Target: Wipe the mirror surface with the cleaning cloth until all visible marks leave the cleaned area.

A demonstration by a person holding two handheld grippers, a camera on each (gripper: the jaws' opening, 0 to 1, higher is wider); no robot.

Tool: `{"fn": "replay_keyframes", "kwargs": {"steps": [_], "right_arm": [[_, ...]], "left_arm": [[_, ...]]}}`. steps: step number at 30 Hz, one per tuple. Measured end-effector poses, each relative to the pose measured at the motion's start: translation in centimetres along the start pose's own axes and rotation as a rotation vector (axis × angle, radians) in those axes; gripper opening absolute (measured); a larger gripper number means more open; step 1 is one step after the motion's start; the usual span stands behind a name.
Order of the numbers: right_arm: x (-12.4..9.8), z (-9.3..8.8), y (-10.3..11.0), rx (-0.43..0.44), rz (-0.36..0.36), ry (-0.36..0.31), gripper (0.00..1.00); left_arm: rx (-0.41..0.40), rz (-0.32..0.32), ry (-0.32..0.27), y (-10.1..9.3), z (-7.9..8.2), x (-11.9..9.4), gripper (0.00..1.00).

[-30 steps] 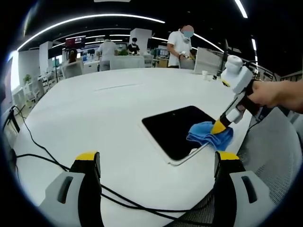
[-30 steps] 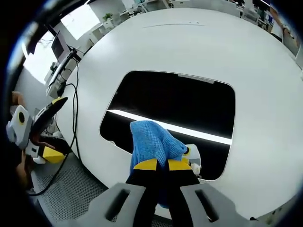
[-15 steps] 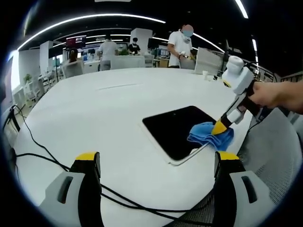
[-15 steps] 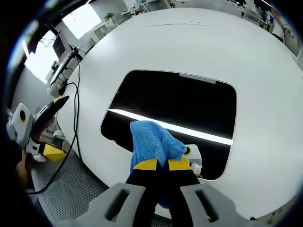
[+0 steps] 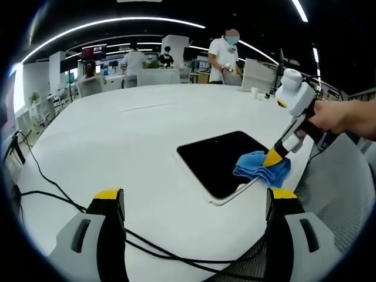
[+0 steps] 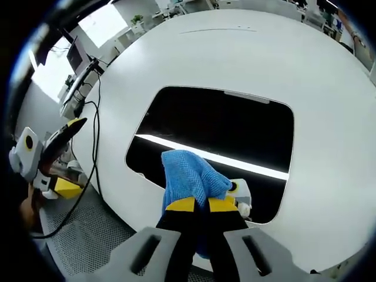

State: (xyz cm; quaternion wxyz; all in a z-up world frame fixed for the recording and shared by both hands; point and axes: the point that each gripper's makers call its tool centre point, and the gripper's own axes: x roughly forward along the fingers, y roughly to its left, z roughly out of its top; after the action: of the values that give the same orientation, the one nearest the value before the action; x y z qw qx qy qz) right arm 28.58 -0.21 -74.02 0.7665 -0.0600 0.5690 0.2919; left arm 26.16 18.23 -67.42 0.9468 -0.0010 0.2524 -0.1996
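At the near edge of the white table (image 5: 117,141), in the left gripper view, the left gripper (image 5: 194,202) hangs with its two yellow-tipped jaws spread wide and nothing between them, above a black cable (image 5: 53,194). Little differs from half a second ago: the blue cleaning cloth (image 6: 191,176) has crept only slightly along the mirror (image 6: 223,126), and the left gripper has kept its place. The right gripper (image 6: 195,204) is clamped on the cloth, its jaws together, pressing it onto the mirror's near corner by the table edge (a bright strip of ceiling light reflects just beyond). A hand (image 5: 343,117) holds it tilted steeply down. Farther off, people (image 5: 223,56) stand past the table's far edge
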Motion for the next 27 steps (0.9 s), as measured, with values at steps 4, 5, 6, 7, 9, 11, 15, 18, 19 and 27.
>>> {"fn": "replay_keyframes", "kwargs": {"steps": [4, 5, 6, 7, 9, 11, 15, 18, 19, 27], "right_arm": [[-0.1, -0.1, -0.2, 0.004, 0.001, 0.004, 0.00], [-0.1, -0.1, -0.3, 0.003, 0.001, 0.004, 0.00], [-0.1, -0.1, -0.4, 0.002, -0.002, 0.006, 0.00], [-0.2, -0.2, -0.6, 0.003, -0.003, 0.006, 0.00], [-0.3, -0.2, -0.9, 0.011, -0.002, 0.006, 0.00], [-0.4, -0.2, -1.1, 0.013, -0.003, 0.006, 0.00], [-0.4, -0.3, -1.5, 0.016, -0.003, 0.004, 0.00], [-0.6, -0.4, -1.7, 0.018, -0.005, 0.001, 0.00], [-0.6, -0.5, -1.8, 0.019, -0.006, -0.001, 0.00], [-1.2, -0.9, -2.9, 0.048, -0.008, -0.012, 0.00]], "left_arm": [[0.004, -0.004, 0.003, -0.1, -0.1, 0.0, 0.99], [0.003, -0.004, 0.004, -0.1, -0.1, 0.0, 0.99], [0.002, -0.004, 0.004, -0.1, -0.1, 0.0, 0.99], [0.001, -0.005, 0.004, -0.2, -0.1, 0.1, 0.99], [0.004, -0.006, 0.005, -0.2, -0.1, 0.1, 0.99], [0.004, -0.007, 0.006, -0.2, -0.1, 0.1, 0.99], [0.003, -0.005, 0.006, -0.2, 0.0, 0.1, 0.99], [0.003, -0.003, 0.006, -0.2, -0.1, 0.1, 0.99], [0.003, -0.004, 0.007, -0.2, -0.1, 0.1, 0.99], [0.008, -0.008, 0.012, -0.3, -0.2, 0.1, 0.99]]}}
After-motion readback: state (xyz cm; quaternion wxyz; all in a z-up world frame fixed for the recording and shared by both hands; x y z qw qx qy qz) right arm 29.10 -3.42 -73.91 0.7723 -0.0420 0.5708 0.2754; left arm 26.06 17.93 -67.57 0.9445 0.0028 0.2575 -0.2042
